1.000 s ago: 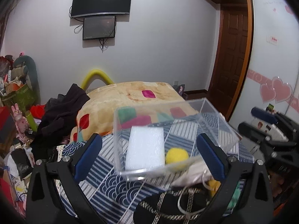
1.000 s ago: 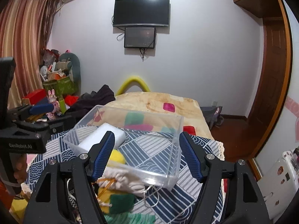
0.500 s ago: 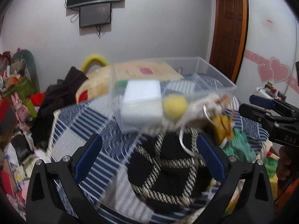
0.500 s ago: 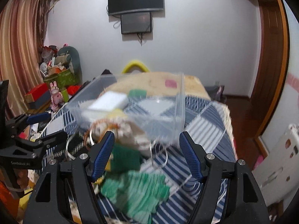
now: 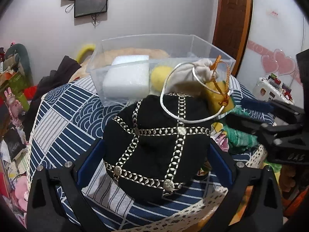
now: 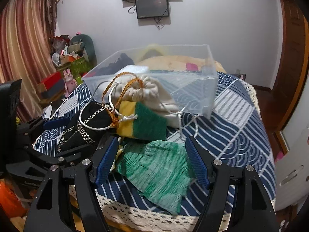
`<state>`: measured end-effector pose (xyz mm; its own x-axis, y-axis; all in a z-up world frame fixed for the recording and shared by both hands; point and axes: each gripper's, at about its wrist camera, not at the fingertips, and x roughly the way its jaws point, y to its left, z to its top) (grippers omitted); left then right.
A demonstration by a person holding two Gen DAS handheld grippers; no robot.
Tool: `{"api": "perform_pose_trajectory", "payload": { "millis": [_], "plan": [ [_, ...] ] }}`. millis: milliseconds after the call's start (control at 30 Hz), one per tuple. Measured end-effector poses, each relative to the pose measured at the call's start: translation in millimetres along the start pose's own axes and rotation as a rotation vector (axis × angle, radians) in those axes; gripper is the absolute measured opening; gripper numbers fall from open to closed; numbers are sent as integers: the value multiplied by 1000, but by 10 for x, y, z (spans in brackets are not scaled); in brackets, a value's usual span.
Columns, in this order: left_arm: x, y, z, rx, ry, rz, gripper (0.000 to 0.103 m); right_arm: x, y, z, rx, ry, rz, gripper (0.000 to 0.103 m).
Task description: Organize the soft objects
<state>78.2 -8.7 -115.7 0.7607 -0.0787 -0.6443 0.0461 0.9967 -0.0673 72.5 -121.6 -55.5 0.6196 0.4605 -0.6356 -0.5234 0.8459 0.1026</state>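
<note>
Grippers both spread wide, holding nothing: left gripper (image 5: pixel 154 166) straddles black chain-trimmed pouch (image 5: pixel 156 145), right gripper (image 6: pixel 151 163) brackets green cloth (image 6: pixel 158 170), presumably for transfer into clear bin (image 6: pixel 209 89).

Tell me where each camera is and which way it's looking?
Left wrist: sits on the left gripper, facing the black pouch and clear box; its open fingers show, the right gripper at right.
Right wrist: sits on the right gripper, facing the green cloth and sponge; its open fingers show, the left gripper at left.
Both show box, pouch, drawstring bag.
</note>
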Motion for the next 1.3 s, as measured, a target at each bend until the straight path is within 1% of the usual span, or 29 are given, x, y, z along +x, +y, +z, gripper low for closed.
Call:
{"api": "perform_pose_trajectory", "payload": {
  "millis": [133, 233, 267, 333, 400, 433, 467, 500, 567, 600, 633, 700, 733, 867, 1033, 1300],
  "plan": [
    [-78, 69, 29, -13, -42, 16, 101, 109, 51, 17, -6, 3, 8, 69],
    [-128, 148, 53, -33, -65, 23, 92, 146, 70, 41, -3, 0, 10, 68],
    [-142, 180, 62, -39, -68, 23, 90, 146, 66, 52, 1, -4, 10, 67],
    [-147, 236, 79, -50, -69, 20, 87, 143, 44, 65, 12, -9, 17, 59],
    [-142, 313, 92, -73, -74, 26, 84, 143, 24, 74, 28, -6, 41, 49],
    [-129, 344, 100, -81, -70, 24, 82, 140, 10, 69, 36, -5, 59, 46],
    [-114, 377, 105, -93, -66, 16, 78, 145, 15, 77, 35, -5, 68, 39],
    [-102, 387, 113, -100, -63, 10, 74, 141, 18, 67, 34, -6, 72, 36],
    [-63, 412, 120, -115, -56, -14, 48, 114, 37, 52, 25, -17, 61, 34],
    [-46, 405, 118, -115, -48, -31, 42, 95, 45, 44, 21, -21, 57, 33],
    [-30, 399, 123, -115, -41, -39, 31, 81, 53, 47, 18, -24, 56, 32],
    [-5, 399, 129, -114, -26, -46, 26, 28, 40, 52, 20, -36, 52, 32],
    [-2, 411, 128, -117, -23, -47, 20, -7, 26, 46, 24, -41, 53, 31],
    [-89, 483, 142, -142, -47, -59, 14, -103, -18, 84, 33, -63, 43, 31],
    [-285, 506, 209, -137, -100, -52, 13, -252, -100, 101, 45, -102, 22, 31],
    [-604, 500, 389, -133, -198, -44, 12, -447, -130, 231, 55, -169, 9, 31]
  ]
}}
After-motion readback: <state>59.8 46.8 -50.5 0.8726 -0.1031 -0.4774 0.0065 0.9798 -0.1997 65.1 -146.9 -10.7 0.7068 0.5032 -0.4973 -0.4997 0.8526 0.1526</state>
